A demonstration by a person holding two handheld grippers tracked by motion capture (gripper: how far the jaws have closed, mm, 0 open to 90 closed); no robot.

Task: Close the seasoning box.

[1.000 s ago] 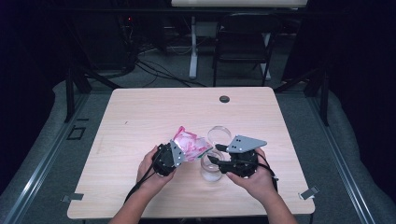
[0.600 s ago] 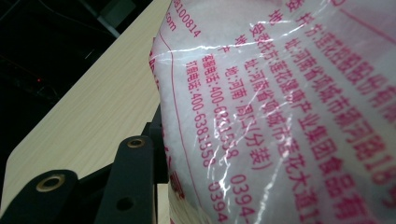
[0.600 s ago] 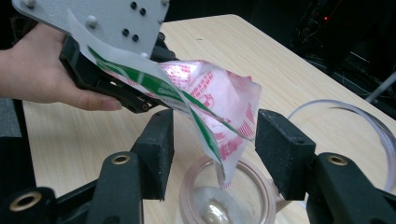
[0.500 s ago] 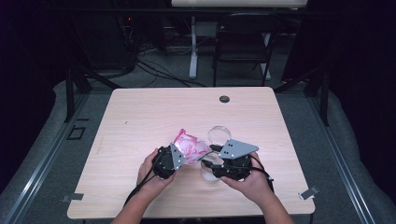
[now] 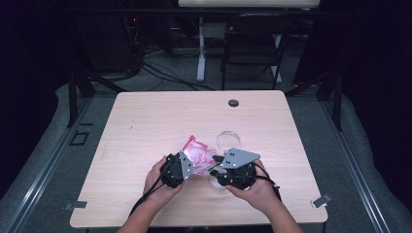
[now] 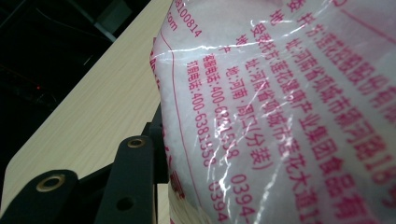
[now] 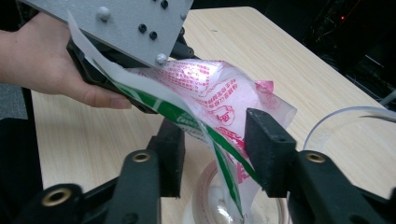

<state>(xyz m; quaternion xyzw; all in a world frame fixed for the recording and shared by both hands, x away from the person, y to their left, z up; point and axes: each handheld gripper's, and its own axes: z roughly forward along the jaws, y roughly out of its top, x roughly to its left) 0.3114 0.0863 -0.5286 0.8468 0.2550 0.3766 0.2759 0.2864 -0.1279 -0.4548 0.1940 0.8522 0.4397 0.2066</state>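
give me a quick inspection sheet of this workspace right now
surface: light wooden table, bare apart from the work near its front edge
job's things: pink-printed plastic bag of white grains, held above a clear container
clutter: clear round lid on the table; dark round cap near the far edge
grippers: left gripper grips the bag; right gripper has just been closing, the bag's green-striped edge between its jaws, contact unclear
cables: black cable trails from the left gripper
surroundings: dark room, chair behind the table

Lab recording bay: black curtains, cable tangle [image 5: 160, 68], lone wooden table [image 5: 145, 126], folding chair [image 5: 252, 48].
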